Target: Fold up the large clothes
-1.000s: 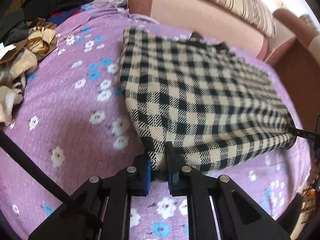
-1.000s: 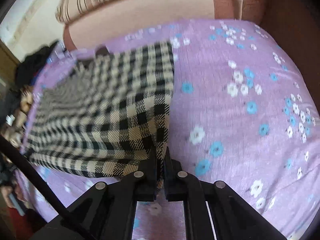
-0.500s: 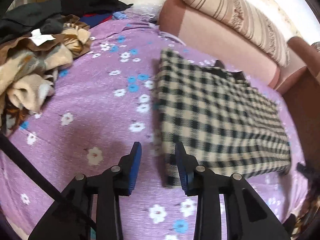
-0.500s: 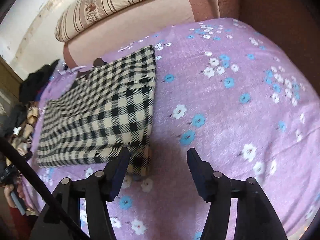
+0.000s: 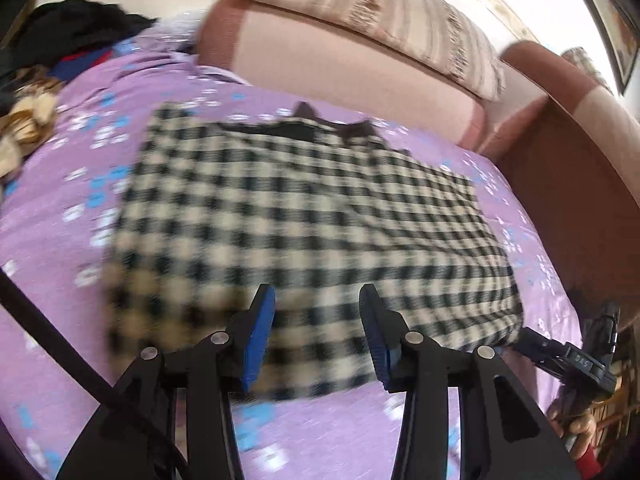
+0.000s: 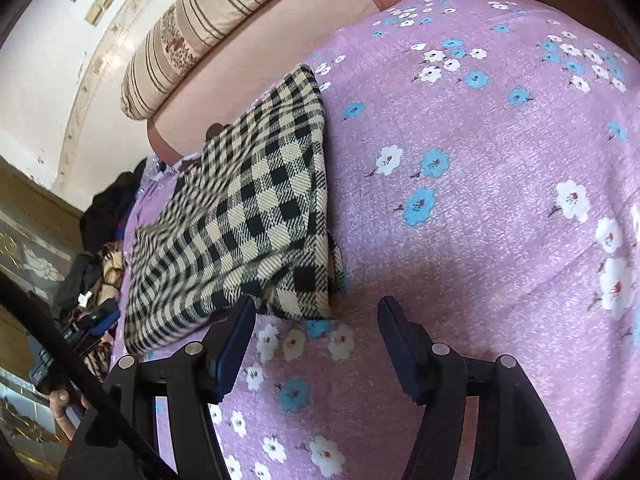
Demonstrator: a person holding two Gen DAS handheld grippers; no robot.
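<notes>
The folded black-and-cream checked woollen garment (image 5: 304, 216) is left lying on the purple flowered bedspread (image 6: 500, 184), both the left gripper (image 5: 317, 320) and right gripper (image 6: 316, 336) being held spread apart and empty.

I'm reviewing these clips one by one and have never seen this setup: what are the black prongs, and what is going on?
They are two hand-held grippers, each carrying its own fisheye camera looking along its fingers. One picture comes from the left gripper, one from the right gripper. Both are open and hold nothing. On the purple flowered bedspread lies a folded black-and-cream checked garment. Other clothes are piled at the far left.
</notes>
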